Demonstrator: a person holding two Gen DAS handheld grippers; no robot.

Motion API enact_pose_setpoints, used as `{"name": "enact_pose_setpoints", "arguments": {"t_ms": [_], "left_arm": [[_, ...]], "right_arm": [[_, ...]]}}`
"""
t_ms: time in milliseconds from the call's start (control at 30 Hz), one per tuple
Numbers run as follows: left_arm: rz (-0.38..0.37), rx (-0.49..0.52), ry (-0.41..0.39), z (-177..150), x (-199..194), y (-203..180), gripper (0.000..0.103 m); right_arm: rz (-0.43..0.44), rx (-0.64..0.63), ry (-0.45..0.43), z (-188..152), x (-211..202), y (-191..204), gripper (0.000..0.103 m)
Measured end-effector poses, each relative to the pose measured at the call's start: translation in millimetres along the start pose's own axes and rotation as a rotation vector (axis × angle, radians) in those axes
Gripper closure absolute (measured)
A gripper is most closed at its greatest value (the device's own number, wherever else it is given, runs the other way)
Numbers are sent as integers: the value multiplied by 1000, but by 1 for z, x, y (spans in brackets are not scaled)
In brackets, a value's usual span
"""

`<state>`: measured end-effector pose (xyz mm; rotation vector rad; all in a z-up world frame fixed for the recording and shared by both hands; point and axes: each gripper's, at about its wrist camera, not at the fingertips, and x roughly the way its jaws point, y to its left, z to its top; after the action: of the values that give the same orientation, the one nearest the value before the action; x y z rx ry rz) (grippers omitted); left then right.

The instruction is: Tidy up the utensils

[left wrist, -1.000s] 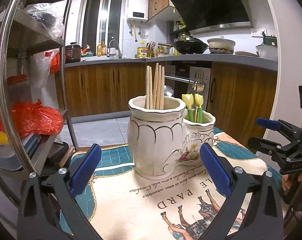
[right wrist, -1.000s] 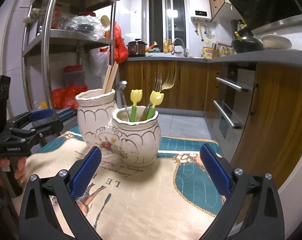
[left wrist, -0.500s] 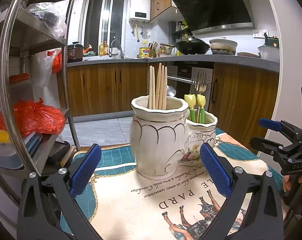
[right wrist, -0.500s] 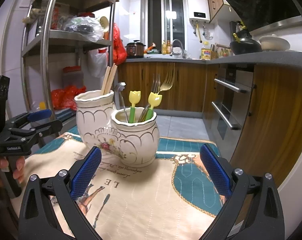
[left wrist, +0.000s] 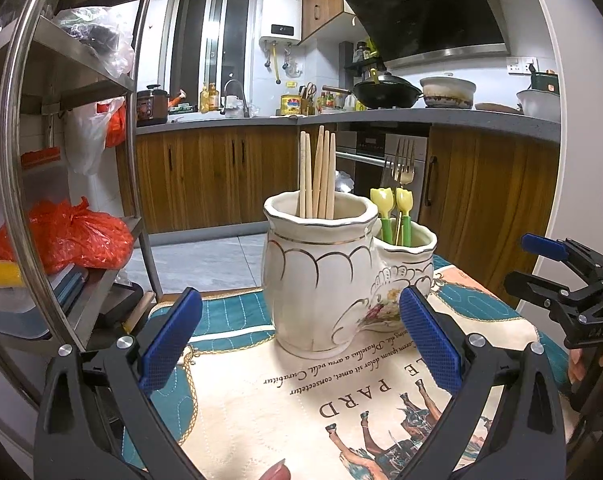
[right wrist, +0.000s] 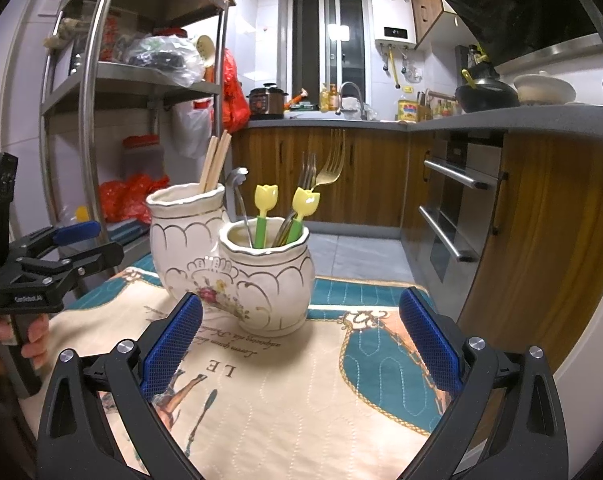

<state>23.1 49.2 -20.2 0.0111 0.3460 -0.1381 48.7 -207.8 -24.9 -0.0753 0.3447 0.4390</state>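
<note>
Two joined white ceramic holders stand on a printed tablecloth (left wrist: 301, 392). The taller holder (left wrist: 317, 268) (right wrist: 185, 236) carries several wooden chopsticks (left wrist: 317, 172) (right wrist: 215, 164). The shorter holder (left wrist: 405, 256) (right wrist: 267, 276) carries two yellow tulip-topped utensils (right wrist: 287, 212), forks (right wrist: 325, 176) and a metal spoon (right wrist: 237, 196). My left gripper (left wrist: 299, 348) (right wrist: 73, 248) is open, just short of the taller holder, nothing between its fingers. My right gripper (right wrist: 299, 348) (left wrist: 549, 268) is open too, facing the shorter holder from the other side.
A steel shelf rack (left wrist: 17, 168) (right wrist: 89, 120) with red bags stands beside the table on the left gripper's side. Wooden kitchen cabinets (right wrist: 549, 240) and an oven (right wrist: 457, 208) lie behind. A hand (right wrist: 5, 340) holds the left gripper's handle. The table edge runs near the right gripper.
Both views have shifted slightly, and the holders sit a little higher and further right in each frame. Both grippers stay open, and the utensils have not moved.
</note>
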Motion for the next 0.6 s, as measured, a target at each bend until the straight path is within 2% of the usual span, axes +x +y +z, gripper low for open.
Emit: {"name": "enact_pose_setpoints", "arguments": {"t_ms": [600], "left_arm": [[7,-5,-2,1,-2,1,6]], "right_arm": [[0,0,0,0,0,0,5]]}}
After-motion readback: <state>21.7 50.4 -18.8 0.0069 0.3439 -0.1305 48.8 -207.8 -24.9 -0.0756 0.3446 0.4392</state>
